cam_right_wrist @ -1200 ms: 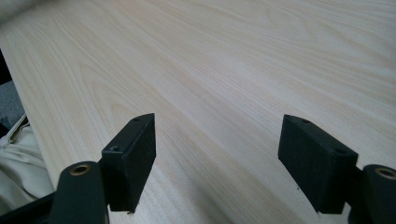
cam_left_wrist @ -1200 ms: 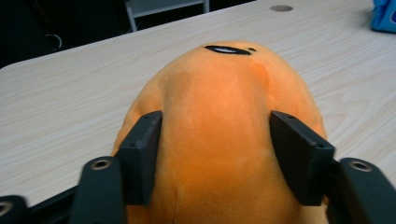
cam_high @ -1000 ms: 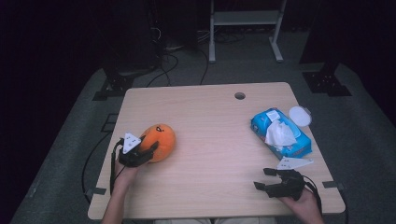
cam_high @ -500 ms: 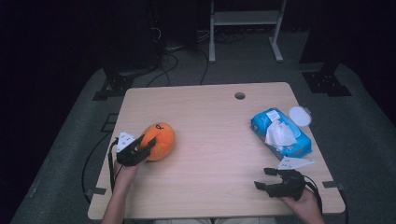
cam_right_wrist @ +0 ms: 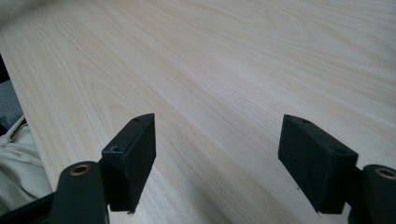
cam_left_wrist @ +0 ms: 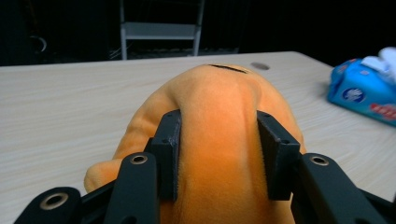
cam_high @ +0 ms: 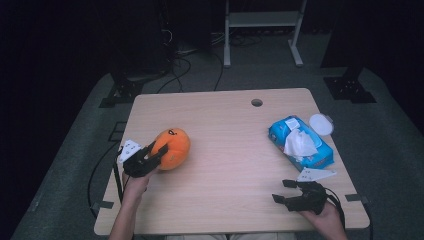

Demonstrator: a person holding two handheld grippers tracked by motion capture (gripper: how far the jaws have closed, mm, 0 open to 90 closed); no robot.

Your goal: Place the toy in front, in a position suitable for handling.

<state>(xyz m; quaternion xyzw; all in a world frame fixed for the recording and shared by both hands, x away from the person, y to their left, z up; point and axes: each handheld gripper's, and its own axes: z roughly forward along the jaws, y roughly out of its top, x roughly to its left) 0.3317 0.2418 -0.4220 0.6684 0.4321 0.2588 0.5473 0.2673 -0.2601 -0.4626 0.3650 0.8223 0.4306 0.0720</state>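
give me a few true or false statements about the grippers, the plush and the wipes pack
1. The left gripper is shut on the orange plush. True.
2. The right gripper holds the wipes pack. False: its jaws stand open over bare table, with nothing between them.
3. The plush lies on the left part of the table. True.
4. A wipe sticks out of the top of the wipes pack. True.
5. A round white lid sits on the plush. False: it lies beside the wipes pack at the table's right edge.
6. The two grippers touch each other. False: they are far apart, one at each side of the table.
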